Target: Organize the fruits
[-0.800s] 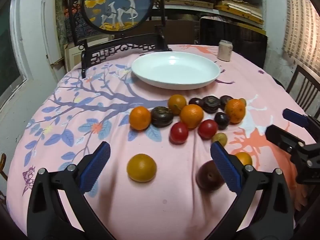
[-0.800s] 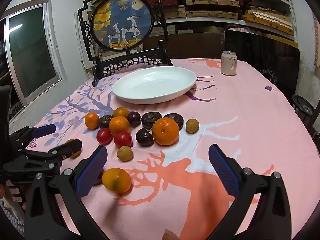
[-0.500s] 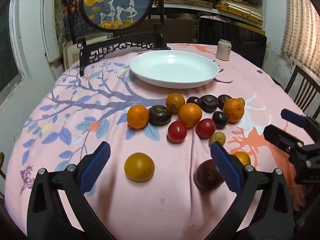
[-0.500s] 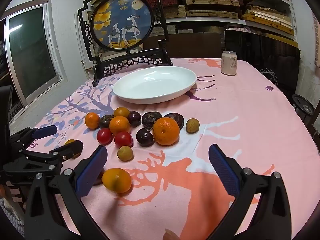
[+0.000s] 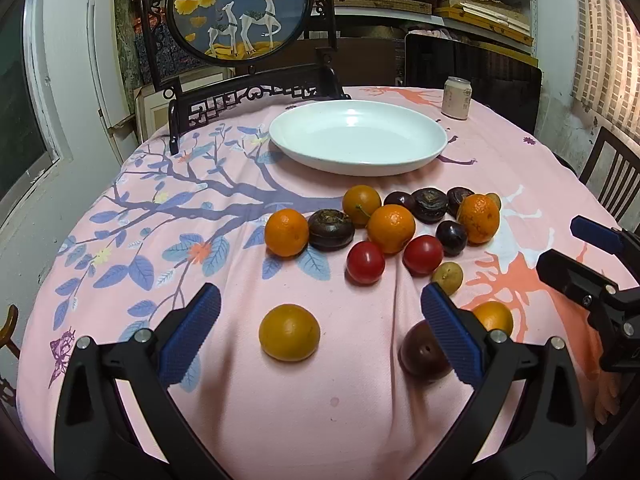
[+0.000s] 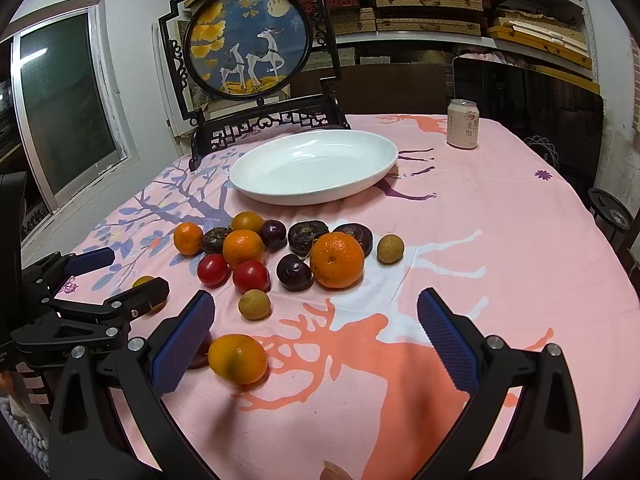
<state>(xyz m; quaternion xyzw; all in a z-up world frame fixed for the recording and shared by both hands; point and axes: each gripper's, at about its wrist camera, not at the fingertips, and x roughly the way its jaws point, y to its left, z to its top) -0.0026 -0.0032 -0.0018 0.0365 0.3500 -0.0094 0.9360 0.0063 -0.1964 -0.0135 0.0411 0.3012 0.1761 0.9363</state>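
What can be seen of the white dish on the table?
The white dish is a wide, shallow oval with a smooth, glossy, ceramic-looking surface and a low raised rim. It is empty and sits flat and upright on the pink tablecloth, in front of the dark stand of the deer panel and beyond the cluster of fruits. No fruit touches it, and neither gripper is near it.

So on the worktop [image 6: 500, 240] I count six oranges [image 6: 337, 259], two red tomatoes [image 6: 251, 276], two dark plums [image 6: 295, 271], three brown mangosteens [image 6: 304, 236], two longans [image 6: 254, 304], one plate [image 6: 280, 192], one can [image 6: 463, 124].
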